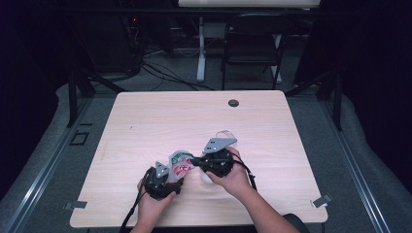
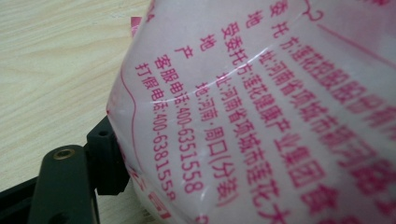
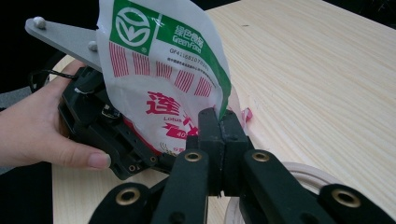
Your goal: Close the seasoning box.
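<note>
My right gripper [image 3: 218,122] pinches the edge of the "GreenFood" Lotus packet [image 3: 163,79]; I cannot tell my left gripper's [image 1: 163,180] state.

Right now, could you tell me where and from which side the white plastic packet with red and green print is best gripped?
Probably at its flat side edge, from the side: the white plastic packet stands upright there, thin enough for closed jaws, as the right gripper pinches it while the left gripper holds its other end.
</note>
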Demonstrator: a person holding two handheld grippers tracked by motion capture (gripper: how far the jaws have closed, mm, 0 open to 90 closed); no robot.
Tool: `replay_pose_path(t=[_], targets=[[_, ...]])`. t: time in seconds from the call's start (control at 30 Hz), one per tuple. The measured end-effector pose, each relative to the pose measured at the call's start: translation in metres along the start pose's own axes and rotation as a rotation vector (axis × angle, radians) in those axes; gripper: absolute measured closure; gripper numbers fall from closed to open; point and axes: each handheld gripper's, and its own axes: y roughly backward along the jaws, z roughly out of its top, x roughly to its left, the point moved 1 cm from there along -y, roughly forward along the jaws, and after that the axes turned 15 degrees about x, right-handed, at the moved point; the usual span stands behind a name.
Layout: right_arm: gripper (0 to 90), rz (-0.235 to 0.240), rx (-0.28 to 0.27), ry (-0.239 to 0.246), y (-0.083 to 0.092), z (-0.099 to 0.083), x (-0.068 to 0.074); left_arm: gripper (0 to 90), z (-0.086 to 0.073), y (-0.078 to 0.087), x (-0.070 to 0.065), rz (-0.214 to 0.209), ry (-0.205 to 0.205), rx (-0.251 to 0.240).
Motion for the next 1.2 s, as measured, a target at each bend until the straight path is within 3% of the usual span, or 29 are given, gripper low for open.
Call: replay_pose_path(t=[0.1,0.47,0.67,0.87,1.2], targets=[[90.0,-0.003,0.003,0.000,-0.0003,0.0000,0.0003,15.8,0.0006,-0.0009,0.0005,0.010,0.016,0.012],[90.0,-0.001,0.003,0.002,-0.0005,0.0001,0.0007,15.9,0.0005,-0.0009,0.0007,0.009,0.019,0.010],[89.8,0.000,-0.005,0.002,0.0002,0.0003,0.0013,28.4,-0.0007,0.0009,0.0000,0.003,0.005,-0.009],[89.7,0.003,-0.009,0.002,0.0008,0.0004,0.0012,39.0,-0.0016,0.0018,0.0007,0.008,0.020,-0.023],[89.3,0.008,-0.013,0.004,0.0006,0.0008,0.0025,46.7,-0.0024,0.0028,0.0015,0.022,0.033,-0.032]])
